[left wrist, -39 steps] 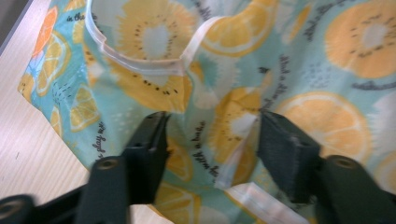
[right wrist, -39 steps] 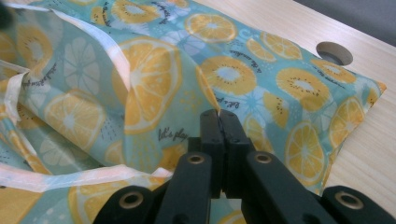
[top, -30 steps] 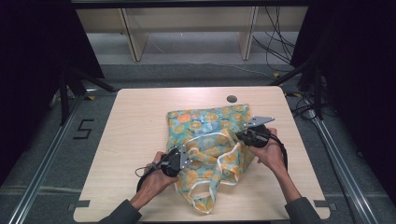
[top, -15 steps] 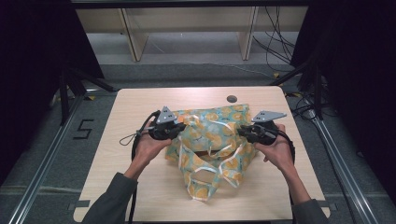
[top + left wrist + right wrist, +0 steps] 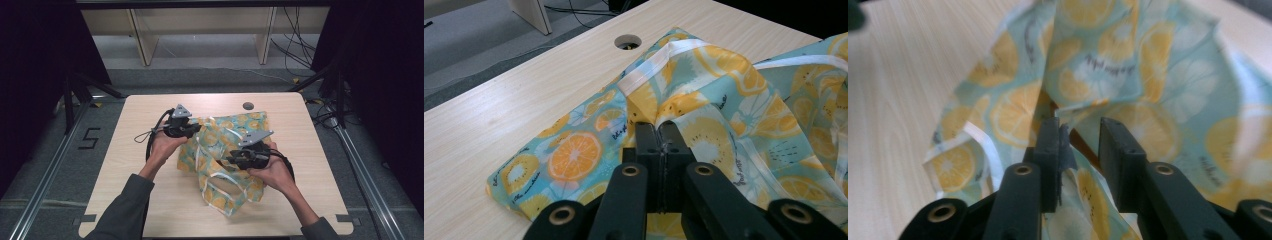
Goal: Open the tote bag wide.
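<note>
Citrus-print cloth bag [image 5: 227, 150] in left tongs [image 5: 199, 128]

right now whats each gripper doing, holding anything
Left gripper: jaws shut on a fold of the fruit-print bag.
Right gripper: jaws have just been opening, now apart, with bag fabric loose between them, not pinched.

Even overhead light on the table [image 5: 150, 200], dark surroundings, soft blur in the right gripper view
</note>
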A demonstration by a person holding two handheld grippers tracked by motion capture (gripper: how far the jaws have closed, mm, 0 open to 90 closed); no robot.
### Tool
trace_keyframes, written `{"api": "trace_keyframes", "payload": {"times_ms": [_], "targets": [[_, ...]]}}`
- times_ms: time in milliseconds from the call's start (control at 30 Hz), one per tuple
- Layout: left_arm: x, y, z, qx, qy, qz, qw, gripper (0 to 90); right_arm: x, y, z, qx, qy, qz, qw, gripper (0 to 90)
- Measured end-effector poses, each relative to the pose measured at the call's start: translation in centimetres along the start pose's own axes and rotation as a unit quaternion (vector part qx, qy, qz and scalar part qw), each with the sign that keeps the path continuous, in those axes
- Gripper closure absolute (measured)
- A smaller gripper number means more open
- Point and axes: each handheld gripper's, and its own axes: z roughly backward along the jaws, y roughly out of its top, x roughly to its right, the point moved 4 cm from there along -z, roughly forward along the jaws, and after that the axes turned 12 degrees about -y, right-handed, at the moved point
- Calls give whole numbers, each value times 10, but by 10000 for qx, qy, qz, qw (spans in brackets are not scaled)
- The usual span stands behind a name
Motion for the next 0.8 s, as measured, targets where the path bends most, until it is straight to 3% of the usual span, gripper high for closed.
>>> {"api": "trace_keyframes", "payload": {"times_ms": [133, 267, 333, 367, 400, 533, 633, 700, 767, 800], "targets": [[0, 0, 0, 14, -69, 78, 9999, 890, -4, -9, -22, -318, 180, -38, 9993, 670], [-2, -2, 1, 17, -93, 91, 9999, 888, -7, -13, -25, -496, 222, 351, 9979, 900], [-2, -4, 2, 18, -104, 97, 9999, 888, -6, -10, -22, -468, 87, 297, 9984, 900], [-2, -5, 3, 21, -136, 145, 9998, 888, -4, -7, -19, -381, 139, 310, 9987, 900], [-3, -6, 3, 23, -127, 133, 9998, 888, 1, -1, -15, -193, 100, 363, 9991, 900], [-5, -12, 2, -98, -101, 89, 9999, 886, 24, 16, 0, 179, -81, 154, 9997, 900], [-6, -19, -2, -191, -116, 132, 9997, 883, 56, 30, 8, 458, -363, -339, 9977, 900], [-3, -26, -9, -321, -146, 85, 9993, 881, 78, 36, 5, 508, -671, -429, 9955, 900], [3, -34, -16, -522, -224, -51, 9984, 870, 95, 36, -4, 209, -958, -561, 9936, 900], [5, -37, -18, -576, -189, -102, 9981, 864, 105, 34, -12, 120, -1169, -486, 9919, 900]]}}
